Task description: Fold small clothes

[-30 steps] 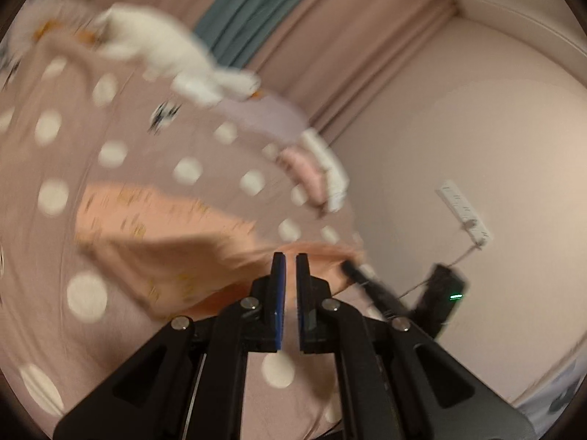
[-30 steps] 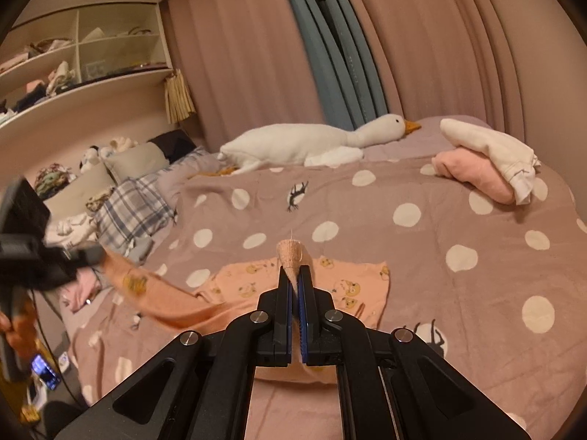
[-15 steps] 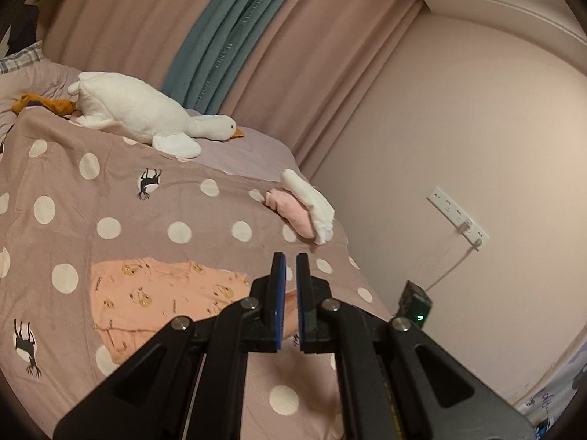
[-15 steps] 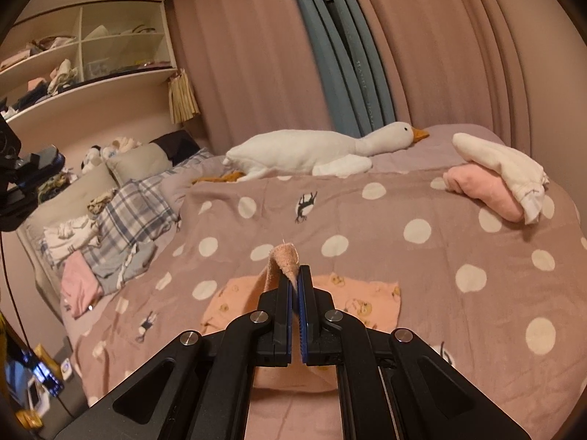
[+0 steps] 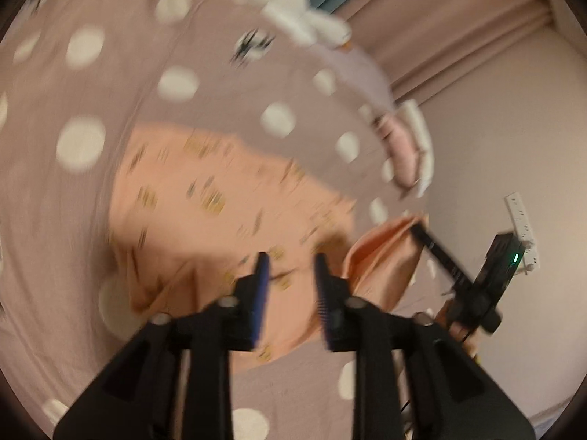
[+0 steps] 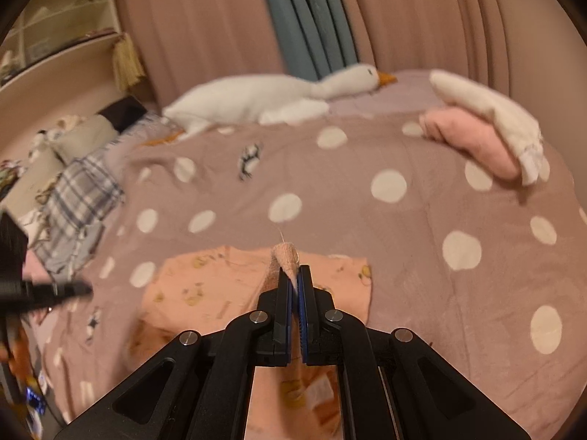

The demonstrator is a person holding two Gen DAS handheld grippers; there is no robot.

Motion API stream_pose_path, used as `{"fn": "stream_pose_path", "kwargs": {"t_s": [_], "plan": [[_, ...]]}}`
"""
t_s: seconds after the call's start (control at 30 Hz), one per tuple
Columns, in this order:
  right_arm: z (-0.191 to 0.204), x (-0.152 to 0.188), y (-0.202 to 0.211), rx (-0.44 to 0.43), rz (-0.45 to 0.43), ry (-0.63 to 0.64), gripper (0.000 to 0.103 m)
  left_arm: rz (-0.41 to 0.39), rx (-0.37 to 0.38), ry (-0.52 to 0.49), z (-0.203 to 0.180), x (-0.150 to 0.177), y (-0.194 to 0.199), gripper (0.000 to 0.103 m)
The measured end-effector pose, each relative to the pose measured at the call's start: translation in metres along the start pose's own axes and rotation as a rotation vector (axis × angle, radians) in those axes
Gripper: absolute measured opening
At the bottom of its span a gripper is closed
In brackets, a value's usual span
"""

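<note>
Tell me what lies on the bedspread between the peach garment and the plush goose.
In the right wrist view, only bare dotted bedspread lies between the peach garment and the plush goose: white dots and one small black-and-white printed figure. No other clothes lie there.

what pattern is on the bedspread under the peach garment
Dusty mauve bedspread with large white polka dots and a few small black-and-white animal prints; clearest in the right wrist view.

Left tongs (image 5: 290,256): matte black plastic arms, blue-lined pads, silver screws. Right tongs (image 6: 294,278): same black frame, blue pads (image 6: 301,304), four silver screws, triangular cut-outs.
</note>
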State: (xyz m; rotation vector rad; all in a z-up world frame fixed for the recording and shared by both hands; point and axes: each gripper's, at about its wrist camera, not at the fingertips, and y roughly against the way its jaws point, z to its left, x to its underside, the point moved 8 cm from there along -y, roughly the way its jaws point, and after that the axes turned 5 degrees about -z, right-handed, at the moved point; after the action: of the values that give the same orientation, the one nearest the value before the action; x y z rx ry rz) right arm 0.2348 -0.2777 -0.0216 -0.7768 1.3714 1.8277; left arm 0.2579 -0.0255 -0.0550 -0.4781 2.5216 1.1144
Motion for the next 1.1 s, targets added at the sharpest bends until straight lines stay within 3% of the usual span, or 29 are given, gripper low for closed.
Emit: {"fn": "stream_pose_path", "kwargs": {"t_s": [0.13, 0.2, 0.27, 0.43, 0.57, 0.63, 0.7, 0.73, 0.93, 1.1], "plan": [[-0.011, 0.014, -0.032, 0.032, 0.085, -0.020, 0.006, 0.053, -0.006, 0.020, 0.024, 0.024, -0.011, 0.043], [-0.017, 0.024, -0.045, 0.047, 0.138, -0.031, 0.013, 0.073, 0.003, 0.039, 0.034, 0.035, -0.013, 0.052], [-0.025, 0.034, -0.052, 0.064, 0.177, -0.051, 0.020, 0.079, 0.007, 0.050, 0.041, 0.043, -0.015, 0.056], [-0.037, 0.040, -0.042, 0.030, 0.155, -0.127, 0.023, 0.105, 0.028, 0.056, 0.047, 0.066, -0.031, 0.056], [-0.036, 0.041, -0.027, 0.018, 0.136, -0.114, 0.027, 0.085, 0.055, 0.051, 0.045, 0.073, -0.043, 0.054], [-0.032, 0.041, -0.022, 0.000, 0.133, -0.102, 0.027, 0.077, 0.080, 0.054, 0.043, 0.078, -0.047, 0.045], [-0.030, 0.042, -0.021, -0.007, 0.139, -0.093, 0.027, 0.074, 0.110, 0.075, 0.041, 0.080, -0.050, 0.011], [-0.029, 0.044, -0.021, -0.010, 0.145, -0.086, 0.027, 0.073, 0.126, 0.093, 0.042, 0.080, -0.050, 0.005], [-0.025, 0.046, -0.026, -0.044, 0.145, -0.107, 0.027, -0.030, 0.287, 0.208, 0.029, 0.055, -0.033, 0.005], [-0.015, 0.037, -0.031, -0.092, 0.113, -0.123, 0.027, -0.134, 0.320, 0.270, 0.021, 0.002, -0.024, 0.001]]}}
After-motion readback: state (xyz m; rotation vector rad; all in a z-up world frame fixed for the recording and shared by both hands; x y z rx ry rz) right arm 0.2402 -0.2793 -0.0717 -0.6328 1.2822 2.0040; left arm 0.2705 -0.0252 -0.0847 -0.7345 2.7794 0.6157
